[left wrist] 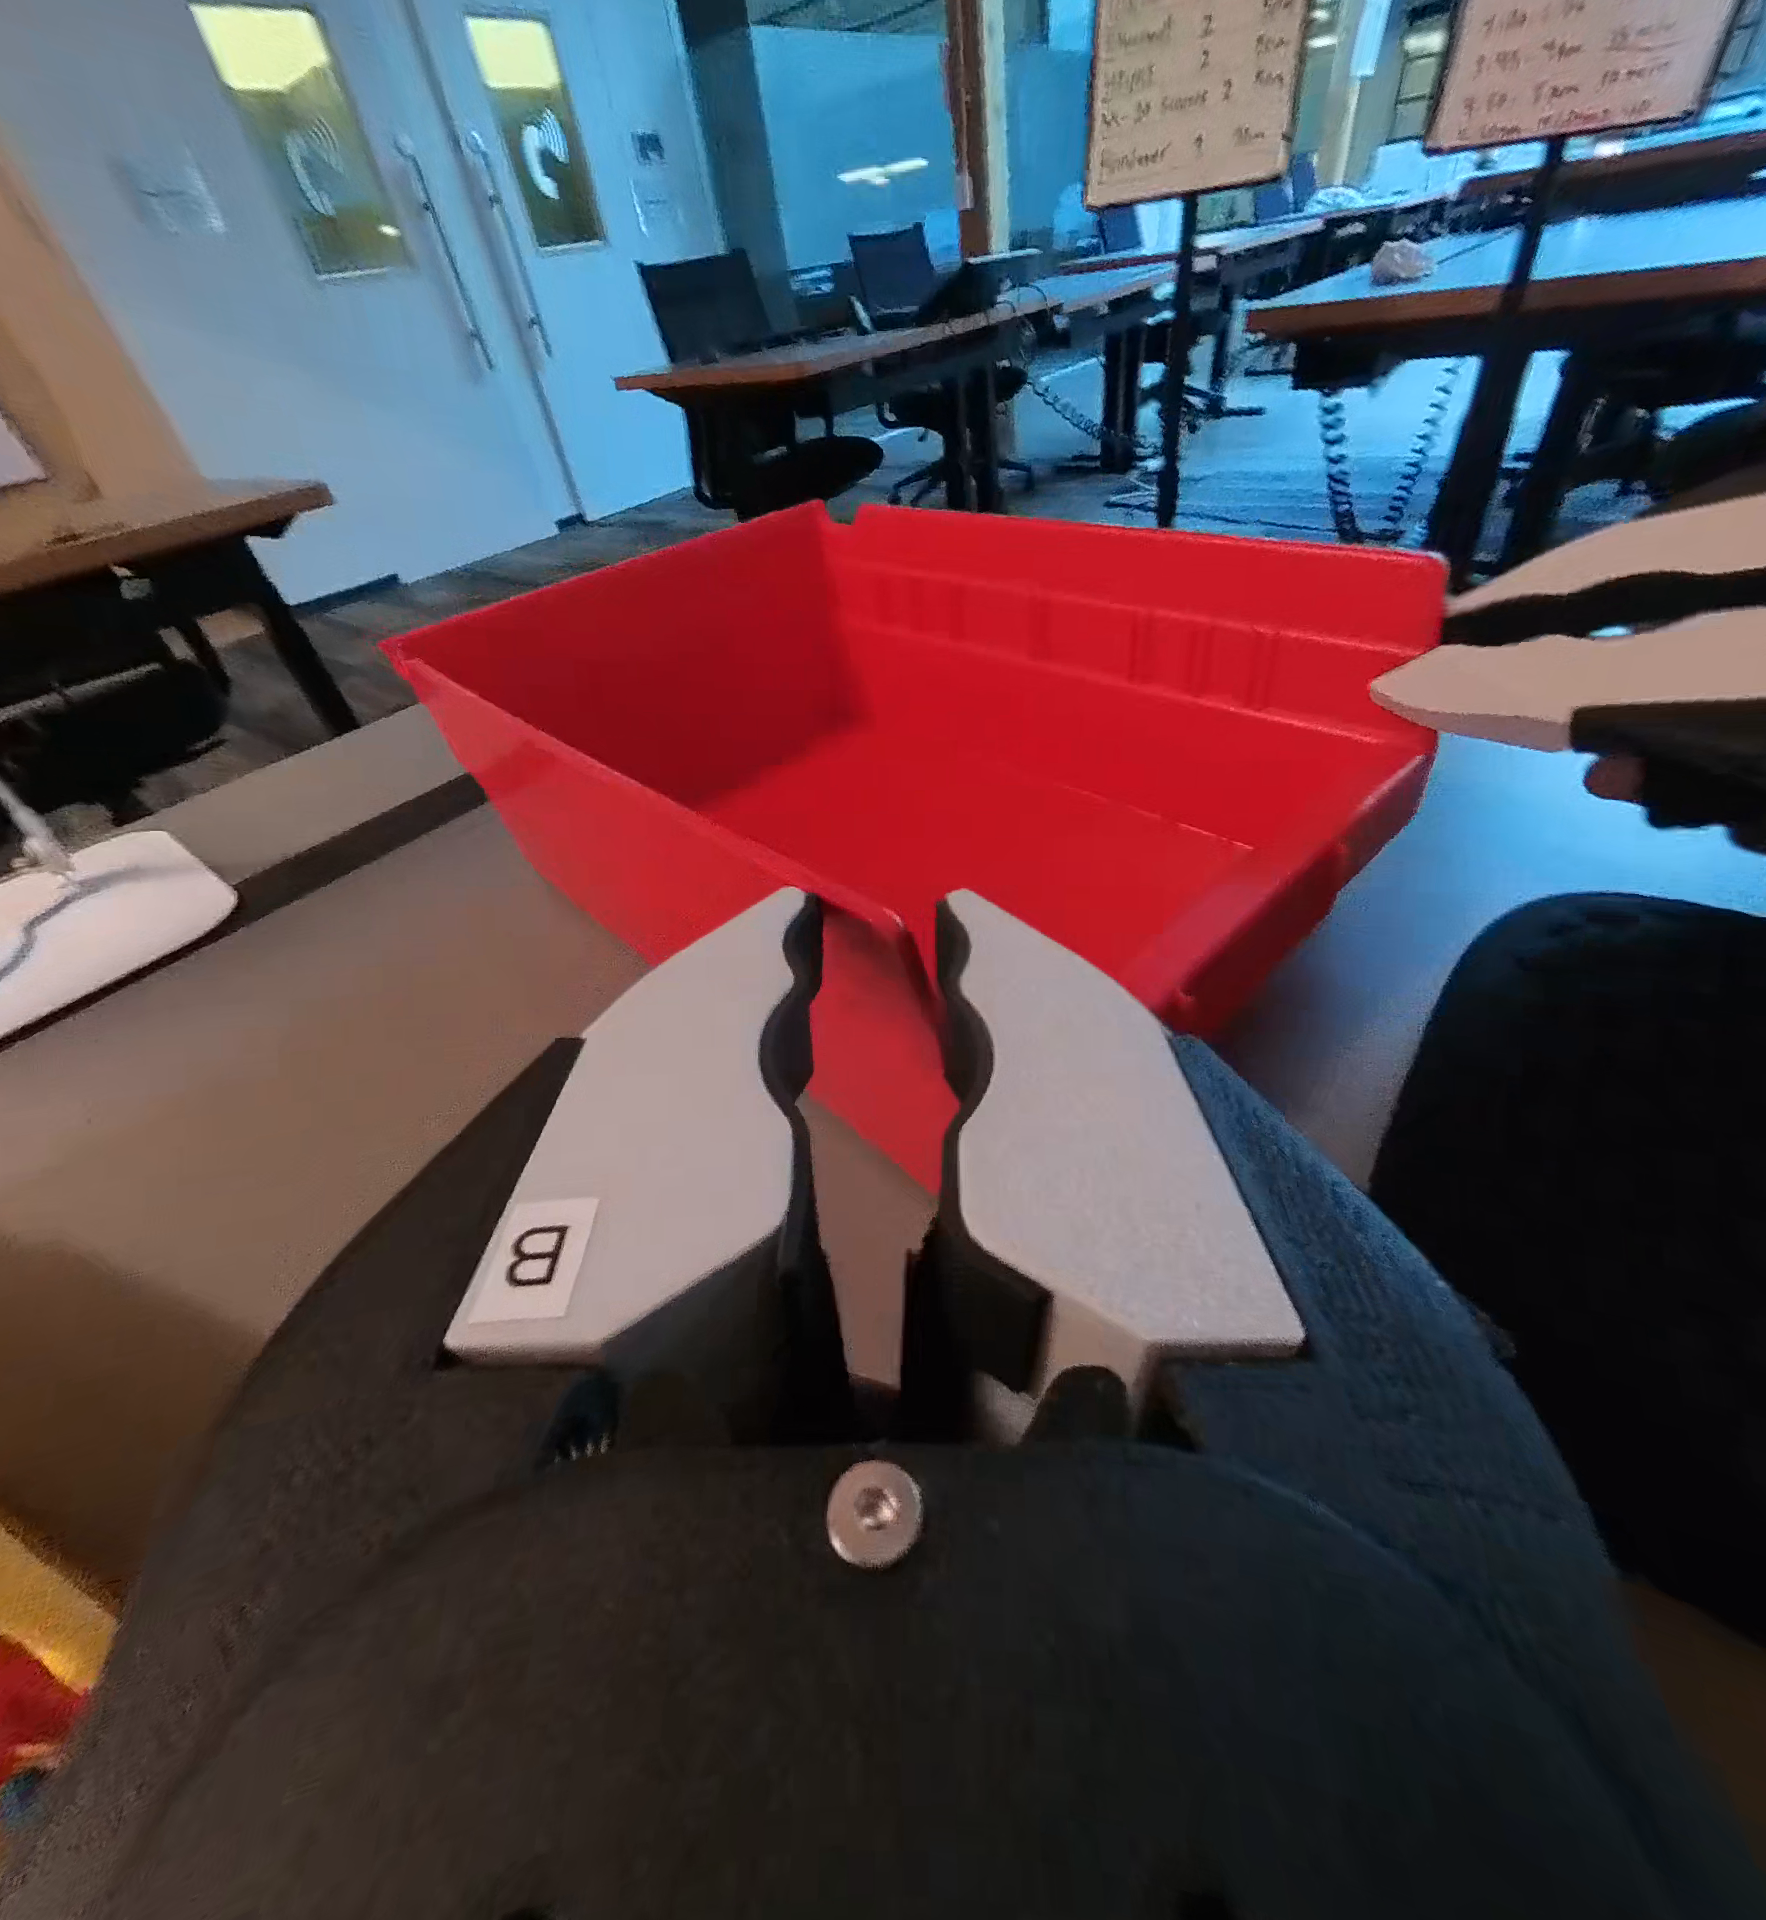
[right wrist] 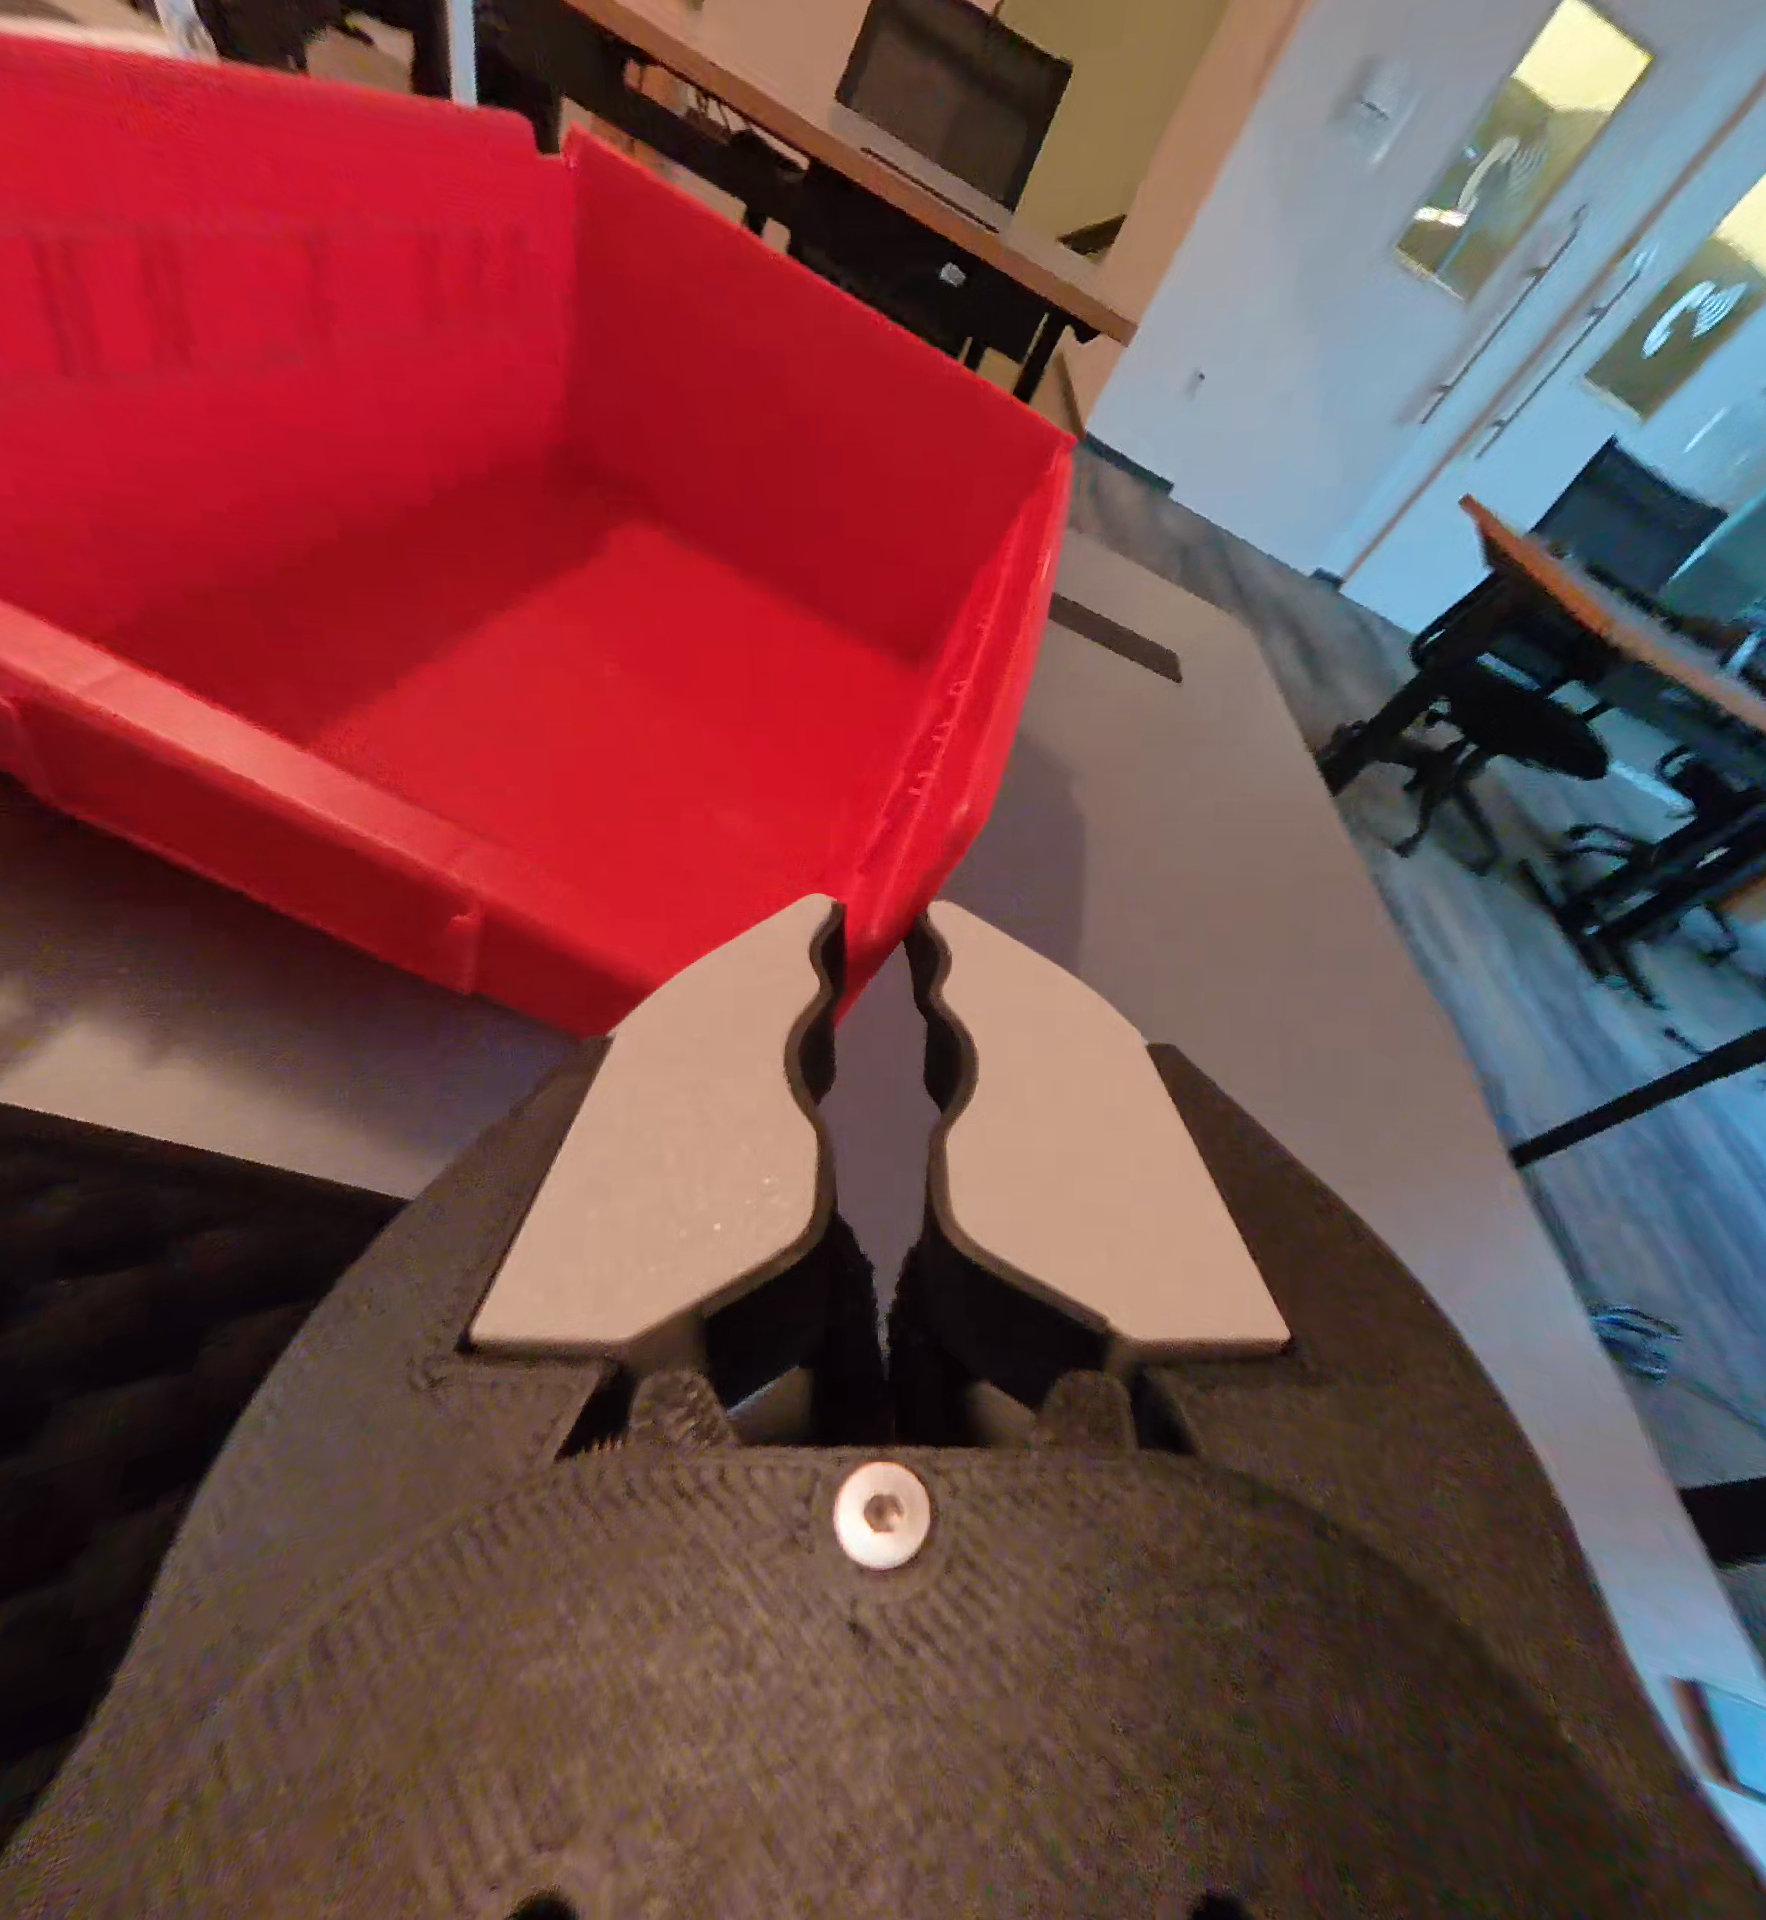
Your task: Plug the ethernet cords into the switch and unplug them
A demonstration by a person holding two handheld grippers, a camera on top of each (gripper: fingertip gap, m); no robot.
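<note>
No ethernet cord or switch shows in either view. An empty red plastic bin (left wrist: 962, 831) stands on the grey table. My left gripper (left wrist: 874, 914) is narrowly open and empty, with the bin's near corner showing in the gap between its fingertips. My right gripper (right wrist: 874, 920) is also narrowly open and empty, its tips just beside another near corner of the bin (right wrist: 598, 675). In the left wrist view the right gripper (left wrist: 1414, 649) reaches in from the right at the bin's far right corner rim.
A white flat pad on a pole (left wrist: 58, 925) lies at the table's left. A black padded object (left wrist: 1637, 1195) sits to the right of my left gripper. The table edge (right wrist: 1378, 1039) runs close on the right. Desks, chairs and two whiteboards on stands stand behind. About 20 cm separates my left fingertips from my right.
</note>
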